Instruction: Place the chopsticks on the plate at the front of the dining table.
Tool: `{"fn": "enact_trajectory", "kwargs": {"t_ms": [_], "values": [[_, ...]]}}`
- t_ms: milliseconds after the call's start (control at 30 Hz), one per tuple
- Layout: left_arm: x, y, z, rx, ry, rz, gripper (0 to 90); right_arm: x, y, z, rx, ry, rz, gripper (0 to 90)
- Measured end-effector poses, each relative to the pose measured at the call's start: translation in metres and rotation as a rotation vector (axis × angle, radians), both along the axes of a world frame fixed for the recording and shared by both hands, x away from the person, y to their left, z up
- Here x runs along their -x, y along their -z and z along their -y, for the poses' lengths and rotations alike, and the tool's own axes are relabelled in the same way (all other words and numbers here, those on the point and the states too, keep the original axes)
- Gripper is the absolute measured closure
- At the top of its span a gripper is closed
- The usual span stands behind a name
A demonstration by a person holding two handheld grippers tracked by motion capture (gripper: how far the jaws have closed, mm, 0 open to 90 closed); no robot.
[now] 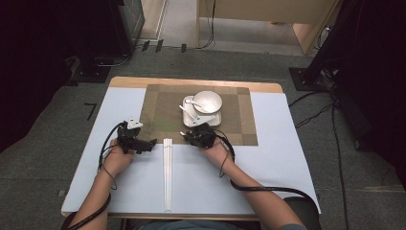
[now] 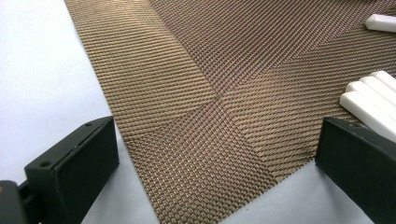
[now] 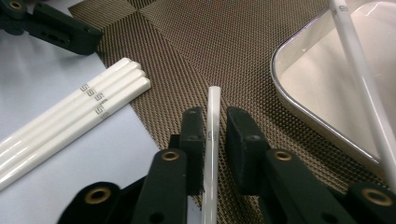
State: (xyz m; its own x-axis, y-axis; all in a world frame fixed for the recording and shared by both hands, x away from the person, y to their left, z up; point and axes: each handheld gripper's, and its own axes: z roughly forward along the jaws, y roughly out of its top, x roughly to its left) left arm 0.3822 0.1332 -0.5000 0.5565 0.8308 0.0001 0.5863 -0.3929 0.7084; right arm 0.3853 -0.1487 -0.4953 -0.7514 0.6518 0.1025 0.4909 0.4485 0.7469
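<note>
Both forearms come in from the near edge of the table, each hand wrapped around its tool; the left gripper [image 1: 143,143] sits low and level, pointing inward toward the right, its black jaws standing wide apart with nothing between them. The right gripper [image 1: 196,135] lies just beside it, pointing away from the person; its jaws stand narrowly parted around a thin white chopstick [image 3: 212,140], one pad touching, the other just clear.

White table [image 1: 282,163], woven placemat [image 1: 163,115], white chopsticks [image 1: 167,172]
</note>
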Motion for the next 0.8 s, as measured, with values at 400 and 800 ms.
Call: {"fn": "enact_trajectory", "kwargs": {"t_ms": [400, 800], "values": [[0.0002, -0.0001, 0.0002, -0.001, -0.001, 0.0, 0.0, 0.0014, -0.002, -0.0027, -0.02, -0.032, 0.01, 53.5], [0.0, -0.0001, 0.0001, 0.0, -0.001, -0.002, 0.0, 0.0077, -0.0031, -0.0029, -0.018, -0.041, 0.009, 50.7]]}}
